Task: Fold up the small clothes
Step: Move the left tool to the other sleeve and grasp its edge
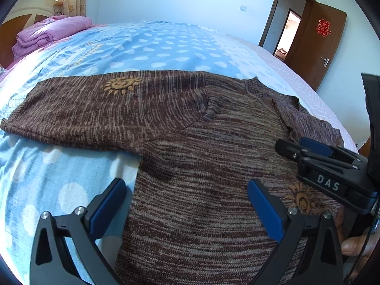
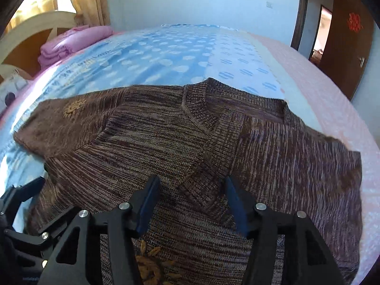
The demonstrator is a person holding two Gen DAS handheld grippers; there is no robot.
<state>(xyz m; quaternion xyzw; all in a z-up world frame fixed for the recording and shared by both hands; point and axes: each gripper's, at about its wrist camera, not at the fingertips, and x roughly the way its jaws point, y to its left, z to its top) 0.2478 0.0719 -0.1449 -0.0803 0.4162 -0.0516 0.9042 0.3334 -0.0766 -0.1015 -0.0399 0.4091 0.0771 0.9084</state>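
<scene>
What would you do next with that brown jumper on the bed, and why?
Probably reach the open left gripper to the outstretched left sleeve of the brown knitted jumper and fold it inward: the other sleeve already lies across the body, and the open right gripper holds nothing.

— How did the left gripper [image 1: 187,204] stand?
— Angled downward, blue pads wide apart, nothing pressed between them.
— And the right gripper [image 2: 192,201]?
— Also tilted down, jaws parted, gripping nothing. A thumb [image 1: 353,245] showed behind it in the left view.
</scene>
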